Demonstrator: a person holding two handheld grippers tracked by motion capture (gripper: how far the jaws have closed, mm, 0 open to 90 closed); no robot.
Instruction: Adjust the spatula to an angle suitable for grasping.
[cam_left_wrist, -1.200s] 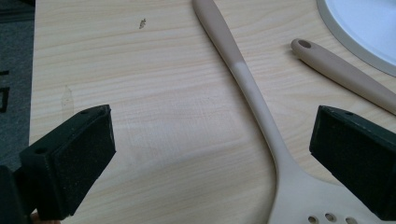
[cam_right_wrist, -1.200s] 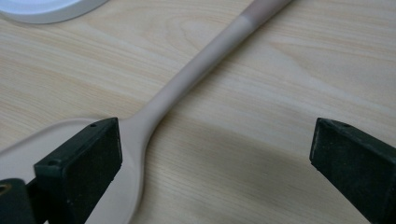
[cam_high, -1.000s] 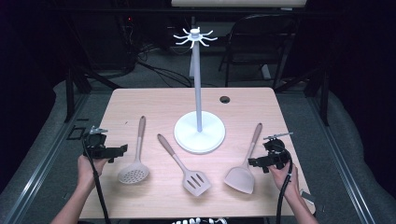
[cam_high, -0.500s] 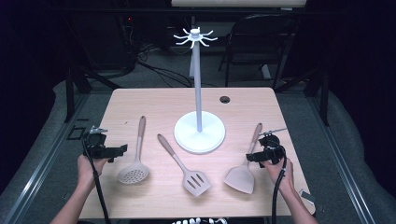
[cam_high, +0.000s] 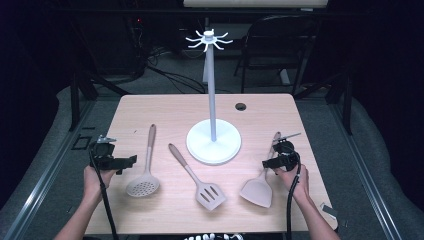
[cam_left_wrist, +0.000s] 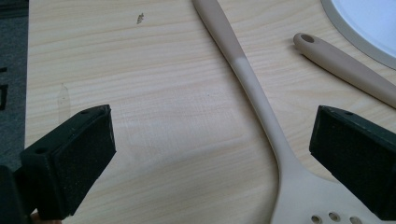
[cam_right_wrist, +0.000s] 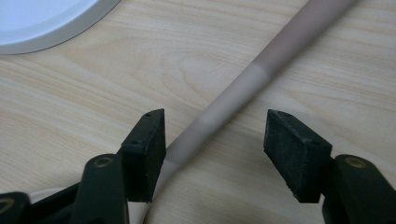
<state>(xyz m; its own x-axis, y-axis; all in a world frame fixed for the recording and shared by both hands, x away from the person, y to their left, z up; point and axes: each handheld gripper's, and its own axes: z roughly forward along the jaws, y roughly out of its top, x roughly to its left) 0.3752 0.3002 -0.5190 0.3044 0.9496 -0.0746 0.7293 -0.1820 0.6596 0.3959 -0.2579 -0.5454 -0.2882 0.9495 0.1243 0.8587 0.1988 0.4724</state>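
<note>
The right gripper (cam_high: 274, 164) sits over the handle of the solid spatula (cam_high: 259, 189), which lies flat on the table (cam_high: 165, 107) to the right of the white stand (cam_high: 214, 145), blade toward the person. In the right gripper view the handle (cam_right_wrist: 233, 100) runs slantwise between the jaws. They have just been closing, yet a gap remains on the right side. The left pad (cam_right_wrist: 148, 151) looks to be at the handle or just beside it, though blur makes contact hard to judge. So the jaws are half spread, not yet pinching.

To do this step well, the gripper should shift slightly so the handle lies midway between the pads, then close squarely across it. The pads should stay low enough to catch the thin handle without scraping the wood. A grip nearer the blade would likely balance better for lifting.

The left gripper (cam_high: 114, 162) rests with jaws spread wide and nothing between them, beside the skimmer (cam_high: 145, 172); the slotted turner (cam_high: 197, 177) lies between the other two tools.

No brand, label or readable writing appears on anything.
</note>
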